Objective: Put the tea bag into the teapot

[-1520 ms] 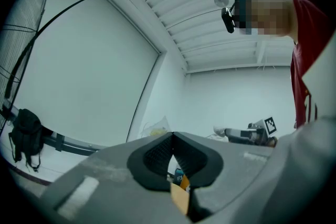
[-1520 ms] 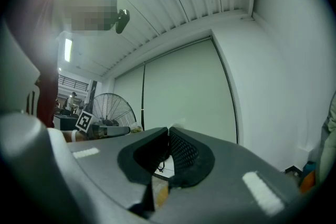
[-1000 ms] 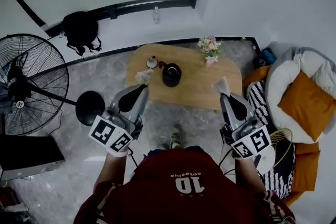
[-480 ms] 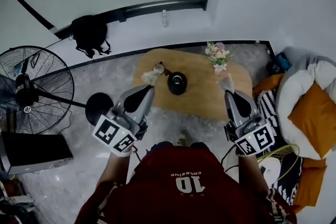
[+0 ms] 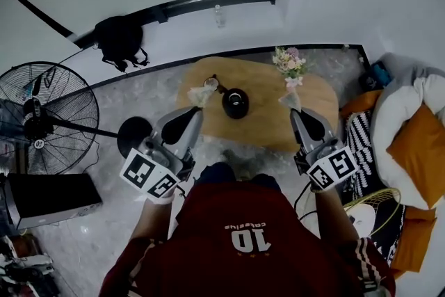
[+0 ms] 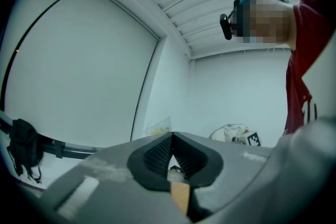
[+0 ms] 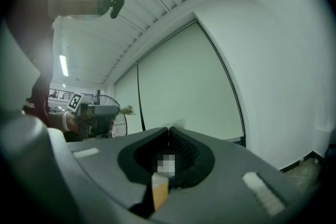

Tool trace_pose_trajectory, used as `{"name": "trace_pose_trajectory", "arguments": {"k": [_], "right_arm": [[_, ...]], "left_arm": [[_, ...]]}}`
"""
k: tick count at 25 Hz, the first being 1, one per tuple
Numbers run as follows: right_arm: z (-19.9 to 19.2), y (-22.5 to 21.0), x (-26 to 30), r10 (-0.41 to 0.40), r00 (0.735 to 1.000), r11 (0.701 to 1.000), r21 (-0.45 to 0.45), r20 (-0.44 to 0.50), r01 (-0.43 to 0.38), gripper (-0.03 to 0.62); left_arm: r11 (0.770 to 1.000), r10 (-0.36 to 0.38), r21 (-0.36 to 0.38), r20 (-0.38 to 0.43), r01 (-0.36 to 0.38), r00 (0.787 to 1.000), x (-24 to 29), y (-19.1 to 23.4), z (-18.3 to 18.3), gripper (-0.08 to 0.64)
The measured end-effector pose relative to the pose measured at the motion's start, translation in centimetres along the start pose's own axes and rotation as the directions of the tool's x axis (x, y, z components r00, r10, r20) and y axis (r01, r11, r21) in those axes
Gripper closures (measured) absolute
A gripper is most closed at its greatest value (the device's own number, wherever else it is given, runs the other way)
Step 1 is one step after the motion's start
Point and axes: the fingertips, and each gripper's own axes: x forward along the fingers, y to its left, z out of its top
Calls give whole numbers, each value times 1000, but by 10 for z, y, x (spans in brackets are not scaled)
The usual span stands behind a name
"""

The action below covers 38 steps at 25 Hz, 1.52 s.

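**Tea bag held, not yet at the teapot**
Left tongs (image 5: 197, 106) pinch a pale tea bag (image 5: 200, 95); right tongs (image 5: 295, 110) pinch a similar pale packet (image 5: 290, 99). Black teapot (image 5: 236, 103) stands on the wooden counter (image 5: 268, 127), between and just beyond them. Next, likely: centre the bag over the pot's mouth, then release.

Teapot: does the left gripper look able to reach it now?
Probably yes: nothing stands between the left gripper, shut on a packet, and the teapot, though it must come down.
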Motion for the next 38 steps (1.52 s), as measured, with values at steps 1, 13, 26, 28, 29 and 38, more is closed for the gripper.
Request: {"name": "trace_pose_trajectory", "arguments": {"k": [1, 13, 26, 28, 29, 38], "right_arm": [[-6, -3, 1, 1, 1000, 1000, 2, -12, -1, 588], [-85, -12, 39, 65, 984, 998, 38, -165, -60, 586], [-208, -35, 114, 128, 908, 992, 34, -400, -125, 586], [-228, -37, 125, 140, 889, 990, 40, -436, -136, 586], [-239, -38, 131, 146, 880, 989, 42, -453, -142, 586], [-316, -44, 170, 167, 810, 986, 78, -563, -150, 586]], "left_arm": [[1000, 3, -1, 0, -3, 1000, 0, 0, -1, 557], [1000, 10, -19, 3, -10, 1000, -4, 16, -15, 557], [998, 47, -32, -31, -48, 998, 13, 71, -24, 557], [998, 57, -31, -36, -58, 998, 14, 79, -26, 558], [997, 63, -31, -39, -65, 997, 14, 83, -27, 557], [993, 111, -27, -64, -113, 992, 16, 110, -31, 557]]}}
